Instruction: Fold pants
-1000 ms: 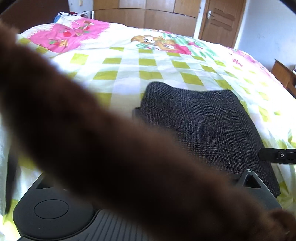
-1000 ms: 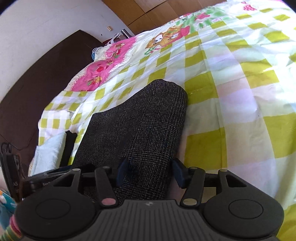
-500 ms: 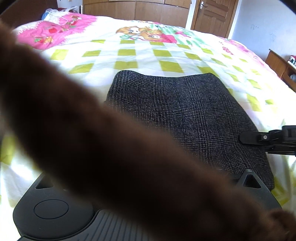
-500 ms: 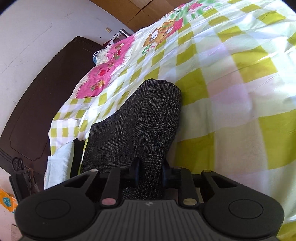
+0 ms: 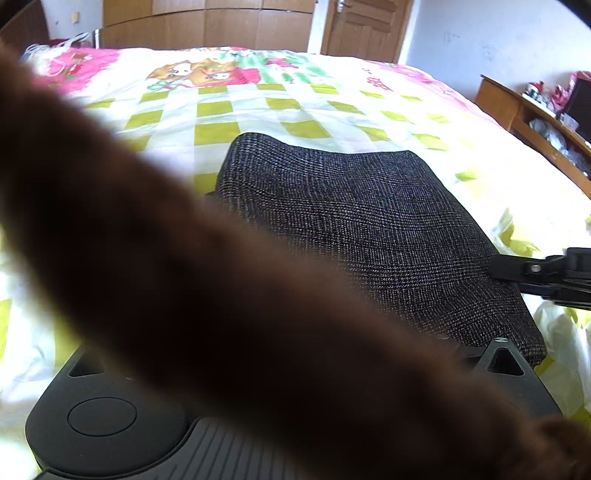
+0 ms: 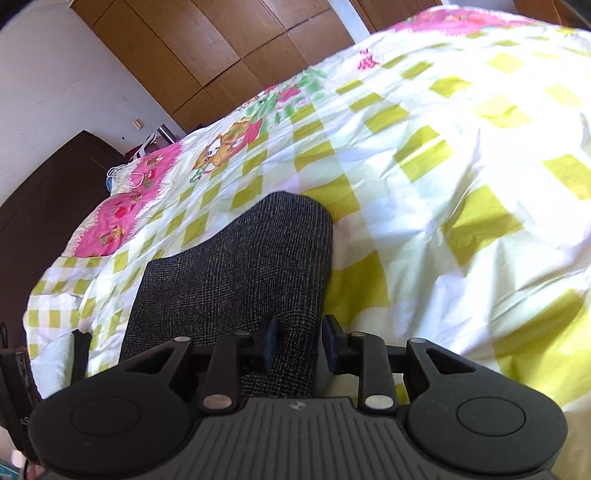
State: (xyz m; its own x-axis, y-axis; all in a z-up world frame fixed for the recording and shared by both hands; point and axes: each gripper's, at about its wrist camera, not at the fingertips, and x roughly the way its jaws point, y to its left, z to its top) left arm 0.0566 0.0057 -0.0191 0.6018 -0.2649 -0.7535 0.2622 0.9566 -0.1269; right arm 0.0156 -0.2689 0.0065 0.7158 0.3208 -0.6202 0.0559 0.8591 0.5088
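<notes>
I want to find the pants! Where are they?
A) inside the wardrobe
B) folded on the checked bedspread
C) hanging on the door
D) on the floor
B: the dark grey pants lie folded on the yellow-checked bedspread, in front of the right gripper.

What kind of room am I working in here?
Most likely a home bedroom: the folded pants lie on a bed with a checked cartoon-print bedspread, wooden wardrobe doors line the wall behind it, and a wooden door stands beside them.
</notes>
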